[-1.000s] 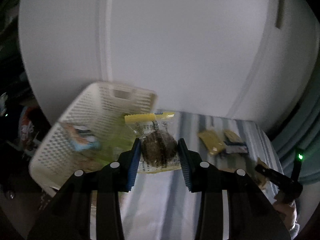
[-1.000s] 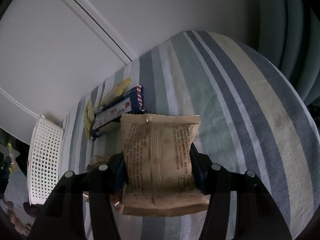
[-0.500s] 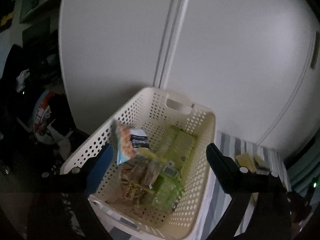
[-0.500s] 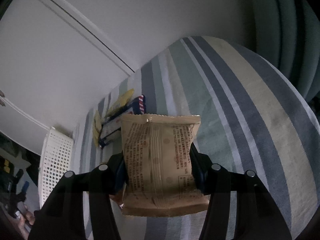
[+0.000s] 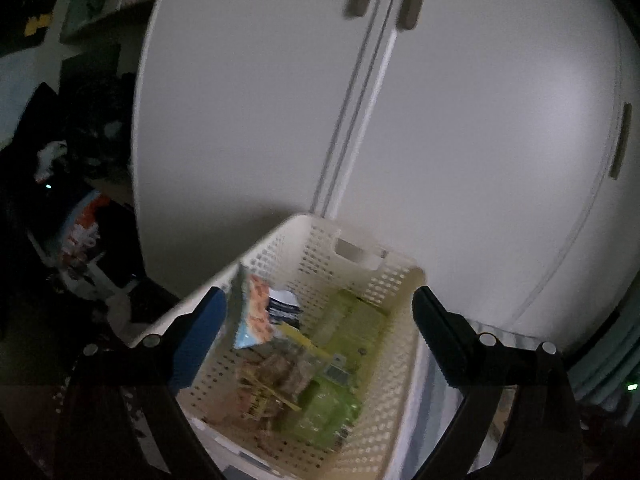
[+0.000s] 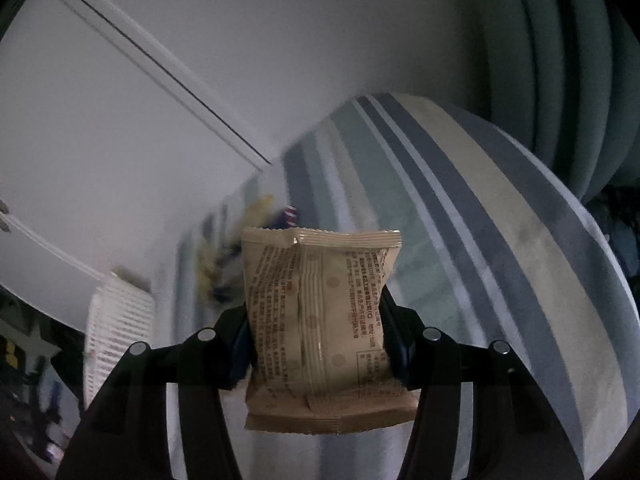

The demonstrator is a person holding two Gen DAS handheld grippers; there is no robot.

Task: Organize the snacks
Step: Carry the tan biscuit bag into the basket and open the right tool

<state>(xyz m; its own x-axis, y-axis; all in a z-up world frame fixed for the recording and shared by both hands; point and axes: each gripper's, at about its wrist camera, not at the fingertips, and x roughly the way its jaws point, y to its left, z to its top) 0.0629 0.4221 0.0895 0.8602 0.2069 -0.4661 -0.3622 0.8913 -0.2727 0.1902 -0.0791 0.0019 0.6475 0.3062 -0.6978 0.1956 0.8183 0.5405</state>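
Note:
A cream perforated basket [image 5: 400, 360] fills the lower left wrist view. It holds several snacks: green packets [image 5: 352, 328], a blue and orange bag [image 5: 256, 312] and a clear yellow-edged cookie packet [image 5: 284, 372]. My left gripper [image 5: 316, 340] hangs open just above the basket with nothing between its fingers. In the right wrist view my right gripper [image 6: 316, 344] is shut on a tan snack packet [image 6: 320, 320], held above the striped cloth [image 6: 500, 264]. Blurred yellow and dark blue snacks [image 6: 224, 268] lie on the cloth beyond it. The basket [image 6: 116, 332] shows far left.
White cabinet doors [image 5: 440, 128] stand right behind the basket. Dark clutter [image 5: 76, 240] sits on the floor to the left. Grey-green curtain folds [image 6: 568, 60] hang at the right edge of the striped cloth.
My left gripper swung left over the basket, opened, and the cookie packet dropped in among the other snacks. My right gripper lifted the tan packet and turned toward the basket side.

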